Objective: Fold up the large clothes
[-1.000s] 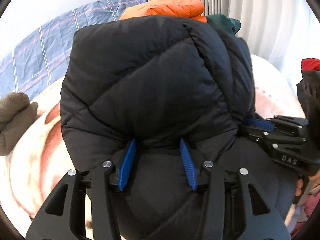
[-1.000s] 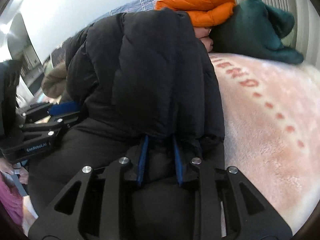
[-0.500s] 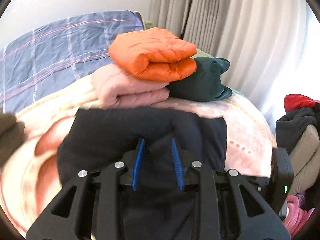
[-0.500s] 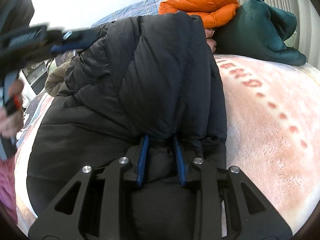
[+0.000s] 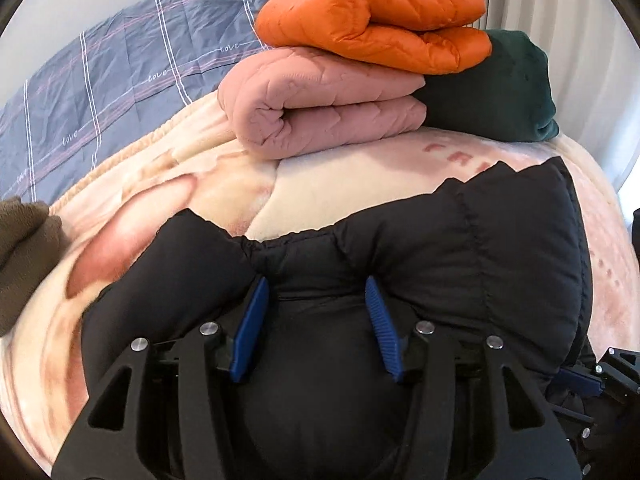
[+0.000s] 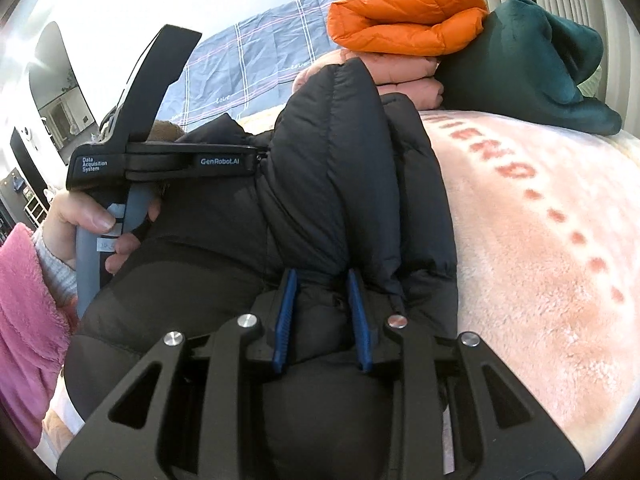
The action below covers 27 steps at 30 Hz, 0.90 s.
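Observation:
A black puffer jacket point(image 5: 460, 248) lies bunched on the pink blanket point(image 5: 152, 248) of a bed. My left gripper point(image 5: 316, 300) is shut on a thick fold of the jacket, its blue pads point(image 5: 378, 320) pressed into the padding. My right gripper point(image 6: 322, 292) is shut on another fold of the same jacket point(image 6: 340, 168), near its right edge. The left gripper's body point(image 6: 160, 164) shows in the right wrist view, held by a hand at the jacket's left side.
A folded orange jacket point(image 5: 372, 20) lies on a folded pink one point(image 5: 320, 108), with a dark green garment point(image 5: 500, 92) beside them at the bed's far end. A brown garment point(image 5: 24, 256) lies at the left. A blue plaid sheet point(image 5: 100, 76) is behind.
The left gripper has carried its fold of the jacket up and forward, then down, so the jacket no longer blocks its view. The right gripper has kept its hold almost still.

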Each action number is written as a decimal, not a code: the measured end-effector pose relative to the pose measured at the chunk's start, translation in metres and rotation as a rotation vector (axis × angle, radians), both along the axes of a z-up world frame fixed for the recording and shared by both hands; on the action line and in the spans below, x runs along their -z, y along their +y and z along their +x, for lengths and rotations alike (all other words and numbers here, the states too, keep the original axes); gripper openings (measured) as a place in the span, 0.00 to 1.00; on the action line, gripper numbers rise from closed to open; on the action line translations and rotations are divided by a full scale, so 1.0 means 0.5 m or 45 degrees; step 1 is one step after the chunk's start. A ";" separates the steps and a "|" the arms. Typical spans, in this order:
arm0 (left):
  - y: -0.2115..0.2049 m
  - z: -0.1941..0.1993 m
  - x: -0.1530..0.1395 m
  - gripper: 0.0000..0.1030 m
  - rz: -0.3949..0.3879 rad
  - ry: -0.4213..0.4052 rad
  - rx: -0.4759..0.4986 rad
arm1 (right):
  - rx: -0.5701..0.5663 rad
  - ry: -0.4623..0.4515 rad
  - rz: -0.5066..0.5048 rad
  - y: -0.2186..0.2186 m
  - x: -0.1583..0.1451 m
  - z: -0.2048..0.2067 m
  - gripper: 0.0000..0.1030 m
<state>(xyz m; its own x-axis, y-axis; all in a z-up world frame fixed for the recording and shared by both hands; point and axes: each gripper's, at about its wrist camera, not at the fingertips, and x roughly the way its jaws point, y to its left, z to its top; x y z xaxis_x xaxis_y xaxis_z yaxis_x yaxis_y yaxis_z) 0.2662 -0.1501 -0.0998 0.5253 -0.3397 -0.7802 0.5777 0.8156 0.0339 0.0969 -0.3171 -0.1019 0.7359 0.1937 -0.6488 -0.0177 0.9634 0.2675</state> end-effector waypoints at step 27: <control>-0.135 0.061 0.031 0.66 -0.092 0.187 0.215 | 0.001 -0.008 0.107 -0.028 0.013 0.020 0.27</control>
